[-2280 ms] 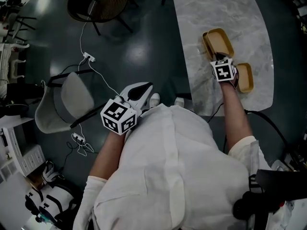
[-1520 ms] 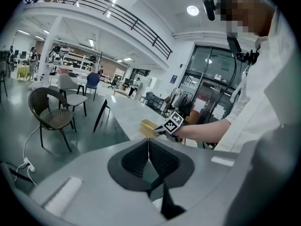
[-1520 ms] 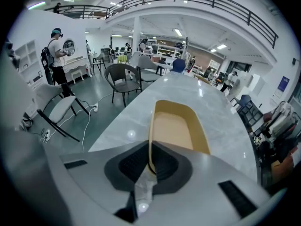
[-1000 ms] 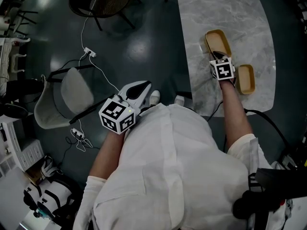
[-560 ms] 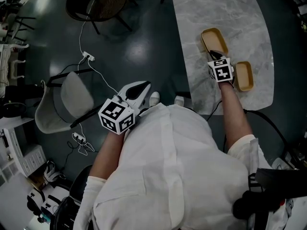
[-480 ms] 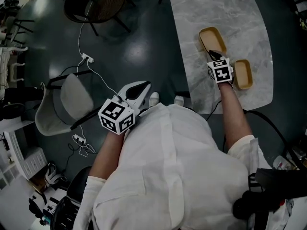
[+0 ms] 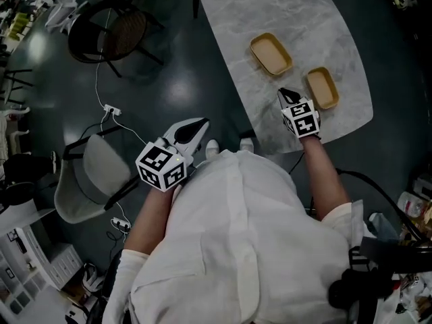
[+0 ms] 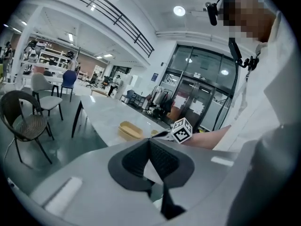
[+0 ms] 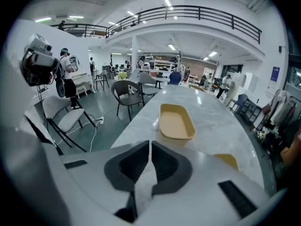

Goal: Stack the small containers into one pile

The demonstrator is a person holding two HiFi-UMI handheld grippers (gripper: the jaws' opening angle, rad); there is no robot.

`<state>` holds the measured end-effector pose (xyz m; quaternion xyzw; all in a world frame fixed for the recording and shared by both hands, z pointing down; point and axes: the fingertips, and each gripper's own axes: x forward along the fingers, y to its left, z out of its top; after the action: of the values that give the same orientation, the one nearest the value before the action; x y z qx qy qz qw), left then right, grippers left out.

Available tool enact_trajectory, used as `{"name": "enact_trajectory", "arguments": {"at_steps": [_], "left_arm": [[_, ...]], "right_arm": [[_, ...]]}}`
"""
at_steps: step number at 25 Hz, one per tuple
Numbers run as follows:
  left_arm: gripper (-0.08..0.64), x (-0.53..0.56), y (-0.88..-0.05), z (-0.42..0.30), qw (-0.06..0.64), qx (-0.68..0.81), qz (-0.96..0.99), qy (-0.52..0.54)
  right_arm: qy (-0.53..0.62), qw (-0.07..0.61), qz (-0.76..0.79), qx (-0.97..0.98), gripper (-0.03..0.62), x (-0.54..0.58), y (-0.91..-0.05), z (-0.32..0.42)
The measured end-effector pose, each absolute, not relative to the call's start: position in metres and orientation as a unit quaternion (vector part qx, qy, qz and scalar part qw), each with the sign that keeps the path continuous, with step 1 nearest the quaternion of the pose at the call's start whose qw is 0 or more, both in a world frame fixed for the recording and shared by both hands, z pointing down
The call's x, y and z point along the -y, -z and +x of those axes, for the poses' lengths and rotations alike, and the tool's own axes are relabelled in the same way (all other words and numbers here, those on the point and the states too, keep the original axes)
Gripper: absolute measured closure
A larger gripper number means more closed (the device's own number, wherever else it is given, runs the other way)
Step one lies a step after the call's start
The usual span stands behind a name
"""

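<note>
Two empty yellow containers lie apart on the marble table: a larger one and a smaller one nearer the table's front edge. My right gripper hovers over the table's near part, short of both containers and between them; its jaws are shut with nothing in them. Well off the table to the left, my left gripper is held over the floor, shut and empty. Its view shows the larger container and the right gripper's marker cube.
A grey chair stands on the dark floor to my left, and a dark wicker chair stands farther back. A white cable with a power strip runs across the floor between them. The table's near edge lies just below the right gripper.
My right gripper has drawn back from the near end of the larger container toward me and risen. The head view has shifted, so the table now sits differently in the picture.
</note>
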<state>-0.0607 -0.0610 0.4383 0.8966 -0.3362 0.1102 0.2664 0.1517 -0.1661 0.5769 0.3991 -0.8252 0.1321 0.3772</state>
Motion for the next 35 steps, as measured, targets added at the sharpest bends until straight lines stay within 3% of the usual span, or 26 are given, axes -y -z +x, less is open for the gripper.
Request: {"name": "enact_trajectory", "arguments": {"at_steps": [18, 24, 35], "left_arm": [[0.554, 0.07, -0.438, 0.032, 0.248, 0.248, 0.925, -0.144], [0.554, 0.068, -0.442, 0.031, 0.254, 0.265, 0.918, -0.151], [0.554, 0.071, -0.445, 0.028, 0.259, 0.29, 0.908, -0.157]], "right_arm": [[-0.149, 0.437, 0.475, 0.749, 0.566, 0.124, -0.6, 0.32], [-0.153, 0.474, 0.448, 0.742, 0.523, 0.137, -0.624, 0.342], [-0.156, 0.511, 0.397, 0.746, 0.523, 0.146, -0.656, 0.342]]}}
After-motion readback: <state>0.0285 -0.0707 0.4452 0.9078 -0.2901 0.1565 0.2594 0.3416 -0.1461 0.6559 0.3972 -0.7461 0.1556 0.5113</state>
